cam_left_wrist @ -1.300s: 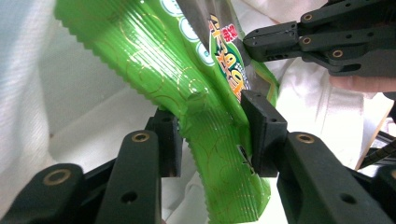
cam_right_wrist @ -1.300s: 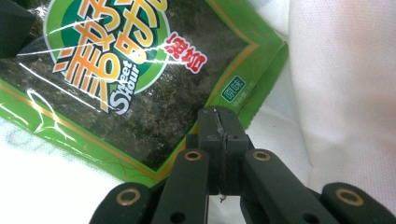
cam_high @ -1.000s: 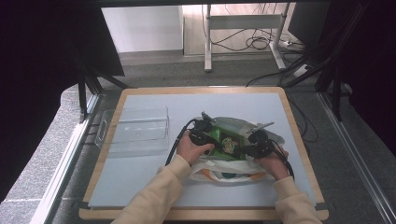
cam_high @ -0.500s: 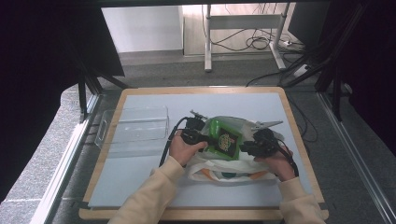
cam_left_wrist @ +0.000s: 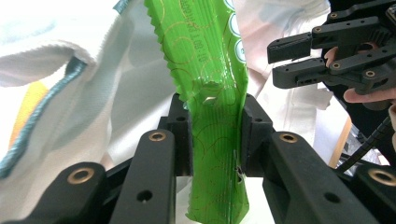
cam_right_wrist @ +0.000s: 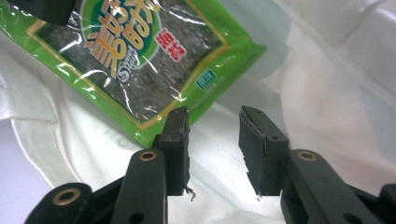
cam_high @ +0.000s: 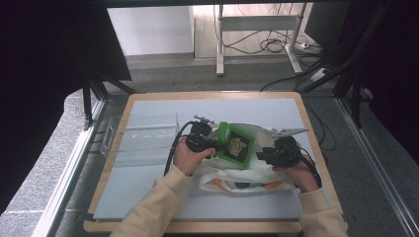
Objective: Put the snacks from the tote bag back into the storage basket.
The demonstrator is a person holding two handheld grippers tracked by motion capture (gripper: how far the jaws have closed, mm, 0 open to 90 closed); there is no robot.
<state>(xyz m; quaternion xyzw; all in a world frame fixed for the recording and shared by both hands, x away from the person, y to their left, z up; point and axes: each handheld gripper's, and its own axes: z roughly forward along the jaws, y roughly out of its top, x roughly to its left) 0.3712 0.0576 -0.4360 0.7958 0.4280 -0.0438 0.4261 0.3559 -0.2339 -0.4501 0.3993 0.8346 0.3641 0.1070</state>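
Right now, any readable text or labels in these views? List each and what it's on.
"S": the one clear letter in a small Latin line under the logo on the green snack packet; the rest is blurred.
Large yellow Asian characters and a red badge on the packet front: not legible to me.
Small mirrored print on the packet edge, in the left gripper view: too blurred.
White bag: coloured print, unreadable.

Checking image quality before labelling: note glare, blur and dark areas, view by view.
High view: black surroundings, evenly lit table, soft detail. Left gripper view: packet sharp with foil glare, bag overexposed. Right gripper view: wrapper glare on the packet, near tool slightly soft.
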